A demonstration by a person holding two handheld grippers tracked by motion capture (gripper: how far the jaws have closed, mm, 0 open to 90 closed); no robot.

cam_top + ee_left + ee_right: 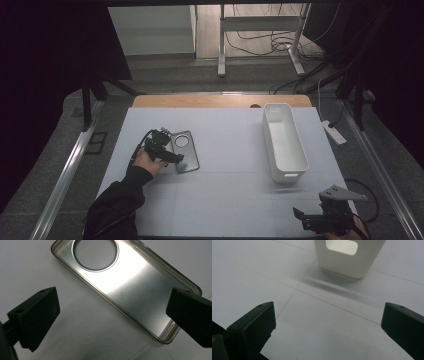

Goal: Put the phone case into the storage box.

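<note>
The right gripper (320, 216) is sitting nearest the high camera, at the table's near-right corner, its jaws spread wide and holding nothing; in the right gripper view they are framing bare table, with the white bin (349, 255) standing ahead at twelve o'clock. The left gripper (167, 150) is hovering over the left half of the white table (225, 150), carried by the person's left hand (147, 160), and its jaws are likewise standing wide apart and empty. The phone case (185, 151), a clear shell with a round cut-out, is lying flat and open-side up directly beneath and just beyond that gripper. In the left gripper view the phone case (130, 287) is running along its long axis from eleven o'clock to five o'clock, the cut-out end lying at eleven; one jaw is poised over the table outside the long edge, the other over the case's far corner at four o'clock. The jaws are therefore straddling the case obliquely rather than square across its narrow width. The left gripper is by far the nearer; the right is well apart, beyond the bin's near end.
</note>
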